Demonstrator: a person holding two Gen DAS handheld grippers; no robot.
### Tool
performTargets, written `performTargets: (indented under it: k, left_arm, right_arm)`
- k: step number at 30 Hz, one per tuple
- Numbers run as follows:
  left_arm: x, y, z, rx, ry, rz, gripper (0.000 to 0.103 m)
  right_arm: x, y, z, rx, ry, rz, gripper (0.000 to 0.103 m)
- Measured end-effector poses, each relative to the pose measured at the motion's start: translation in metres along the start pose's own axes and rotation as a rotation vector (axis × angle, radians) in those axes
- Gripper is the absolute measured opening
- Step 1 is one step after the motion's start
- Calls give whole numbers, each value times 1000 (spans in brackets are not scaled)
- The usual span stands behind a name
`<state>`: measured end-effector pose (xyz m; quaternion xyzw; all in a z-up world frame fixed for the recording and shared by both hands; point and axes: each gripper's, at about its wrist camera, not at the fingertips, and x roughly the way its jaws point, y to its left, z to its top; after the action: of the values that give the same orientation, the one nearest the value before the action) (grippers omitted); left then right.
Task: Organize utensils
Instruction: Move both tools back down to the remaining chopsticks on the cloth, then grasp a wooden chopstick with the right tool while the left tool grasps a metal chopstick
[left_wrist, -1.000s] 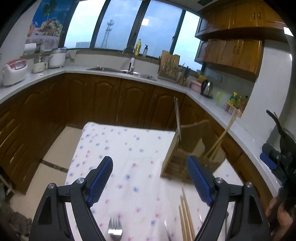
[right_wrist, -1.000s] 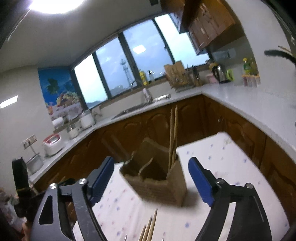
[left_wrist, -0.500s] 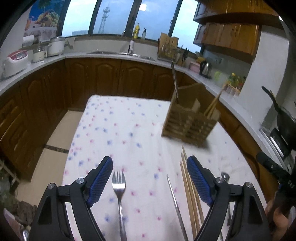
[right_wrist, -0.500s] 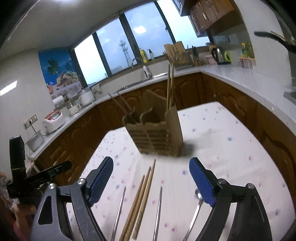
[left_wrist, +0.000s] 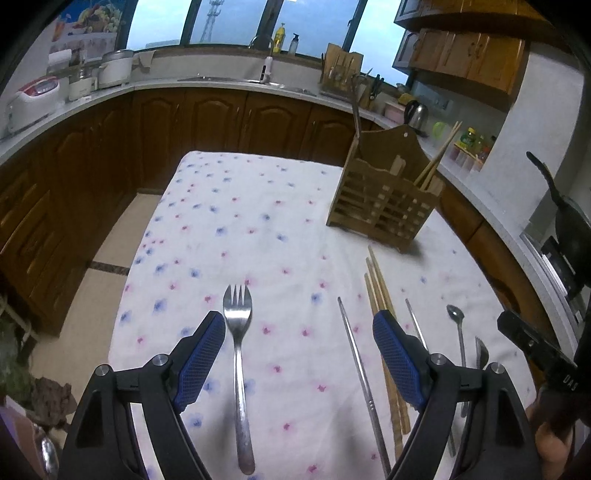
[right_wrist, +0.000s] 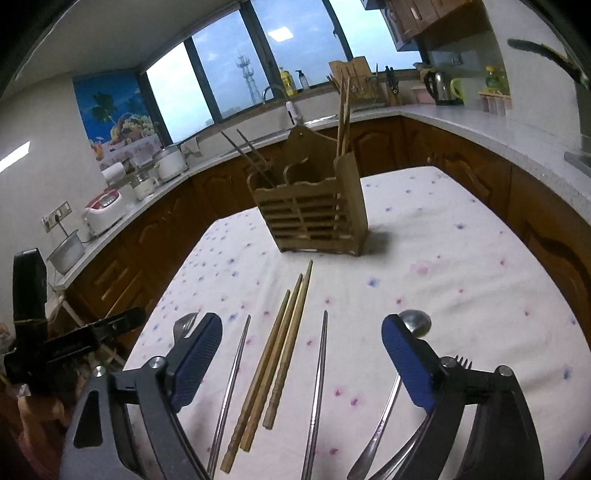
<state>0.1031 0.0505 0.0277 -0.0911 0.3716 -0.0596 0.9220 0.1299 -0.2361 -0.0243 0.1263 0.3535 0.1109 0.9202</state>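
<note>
A tabletop (left_wrist: 229, 206) covered with a white flowered cloth is seen from both wrist views, and a wooden holder (left_wrist: 384, 199) stands on it as the landmark. In the left wrist view, the left gripper (left_wrist: 299, 332) is held above the near part of the tabletop with its blue-padded fingers (left_wrist: 201, 354) spread wide apart and nothing between them. A fork (left_wrist: 238, 354) lies well short of the holder and to its left, tines pointed away, just beside the left finger. To the right of the fork, a metal chopstick (left_wrist: 360, 373) is laid, then three wooden chopsticks (left_wrist: 380, 291) whose tips come near the holder's front, then a second metal chopstick (left_wrist: 415, 321), then a spoon (left_wrist: 458, 332) farthest right. Wooden chopsticks (left_wrist: 437, 158) stand in the holder's right compartment, and a metal rod rises from its left side.

In the right wrist view, the right gripper (right_wrist: 301, 339) is held over the same row in front of the holder (right_wrist: 314, 218), its fingers (right_wrist: 406, 365) likewise wide apart and empty. The wooden chopsticks (right_wrist: 275, 358) and both metal chopsticks (right_wrist: 319, 380) are seen between the fingers, apart from them. A spoon (right_wrist: 415, 321) and a second fork (right_wrist: 463, 360) lie by the right finger.
</note>
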Motion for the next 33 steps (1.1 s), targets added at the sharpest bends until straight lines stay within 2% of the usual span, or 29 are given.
performTargets:
  k: [9,10,14,19,26,28,33]
  left_arm:
    - [31,-12,3,19,68,-1,81]
    - [36,-14,4,25,77,0,81]
    - [57,-24,7,49,125,4,80]
    - [83,-33,11,63,171,-1,67]
    - [117,-41,15,77,221,-10,53]
    - [126,-42,15,79,236,-16,47]
    - [146,-45,16,88,267,-28,40]
  right_arm:
    - [16,-6,0,17,34,-10,89]
    - [18,-6,1,15,37,-12,86]
    - [30,-6,5,11,69,-6,64]
    - [53,-6,12,8,119,10,44]
    - [91,-9,25,14,187,22,36]
    - [103,-9,29,11,205,26,34]
    - [133,-9,37,-3,247,26,25]
